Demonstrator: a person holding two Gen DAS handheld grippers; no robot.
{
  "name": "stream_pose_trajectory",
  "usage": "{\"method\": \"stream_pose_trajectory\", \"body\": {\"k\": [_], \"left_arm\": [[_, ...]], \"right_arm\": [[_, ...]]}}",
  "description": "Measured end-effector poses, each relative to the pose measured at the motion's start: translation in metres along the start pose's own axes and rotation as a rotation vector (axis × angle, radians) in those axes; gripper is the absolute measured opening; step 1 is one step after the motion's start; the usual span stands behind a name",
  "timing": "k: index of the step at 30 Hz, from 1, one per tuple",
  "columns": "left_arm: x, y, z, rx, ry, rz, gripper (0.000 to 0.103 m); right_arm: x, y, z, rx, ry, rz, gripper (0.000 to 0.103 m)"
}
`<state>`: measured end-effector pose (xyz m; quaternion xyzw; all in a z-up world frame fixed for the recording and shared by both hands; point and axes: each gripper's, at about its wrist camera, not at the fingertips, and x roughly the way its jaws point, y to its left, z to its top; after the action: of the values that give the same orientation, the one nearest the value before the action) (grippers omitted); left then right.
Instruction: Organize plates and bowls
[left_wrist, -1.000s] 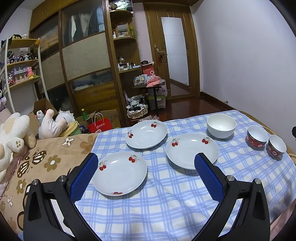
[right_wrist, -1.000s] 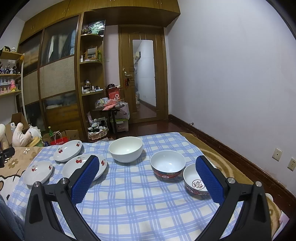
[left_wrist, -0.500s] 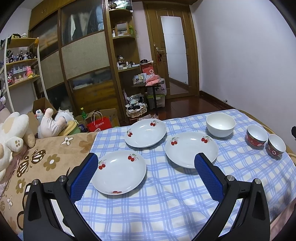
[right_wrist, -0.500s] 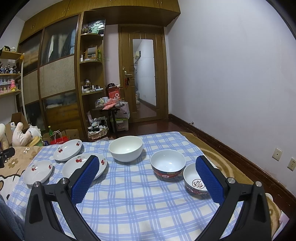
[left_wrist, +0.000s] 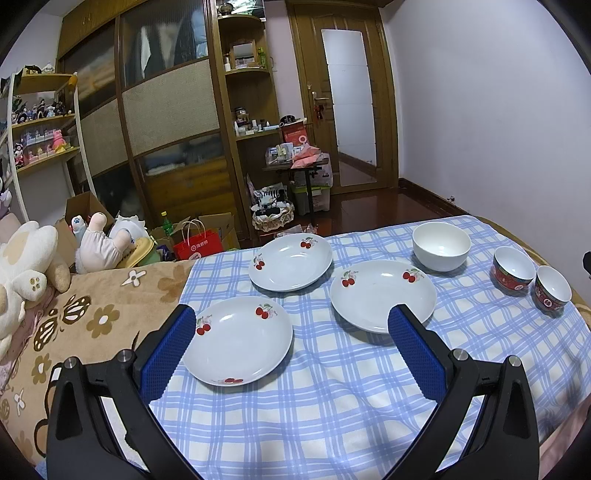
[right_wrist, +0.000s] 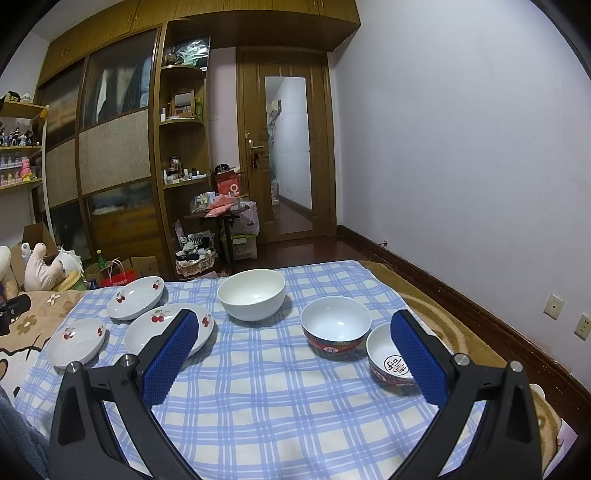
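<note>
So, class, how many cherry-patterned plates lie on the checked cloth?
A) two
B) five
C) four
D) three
D: three cherry plates show in the left wrist view, the nearest, one behind it and a larger one to the right, all lying apart on the checked cloth.

The small red-banded bowl (right_wrist: 391, 363) at the right wrist view's 4 o'clock carries a round black mark of Chinese characters on its white inside bottom; the strokes are too blurred to read. The red paper bag (left_wrist: 197, 246) on the floor, at 10 o'clock in the left wrist view, bears a line of white print that cannot be read. The red bag (right_wrist: 227, 184) on the small table near the door shows a white circle-and-cross symbol.
</note>
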<state>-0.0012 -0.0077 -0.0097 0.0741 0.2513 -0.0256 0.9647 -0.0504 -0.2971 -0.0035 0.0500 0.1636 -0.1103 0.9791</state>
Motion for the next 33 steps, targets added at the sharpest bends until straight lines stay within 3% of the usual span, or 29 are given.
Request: {"method": "stream_pose_trajectory", "body": {"k": [24,28,33], "left_arm": [[0.0004,0.0031,0.0005,-0.001,0.006,0.000,0.102],[0.0017,0.0072,0.0004,-0.012,0.059,-0.058,0.102],[0.0035,0.0109,0.0037,0.001,0.077,-0.040,0.102]], "right_arm": [[0.0044,0.0013,-0.0060,-0.001,0.020,0.003,0.103],[0.0048,0.0020,-0.0049,-0.011,0.025,-0.004,0.103],[0.0070,0.0071,0.0012,-0.039,0.024,-0.004,0.103]]}}
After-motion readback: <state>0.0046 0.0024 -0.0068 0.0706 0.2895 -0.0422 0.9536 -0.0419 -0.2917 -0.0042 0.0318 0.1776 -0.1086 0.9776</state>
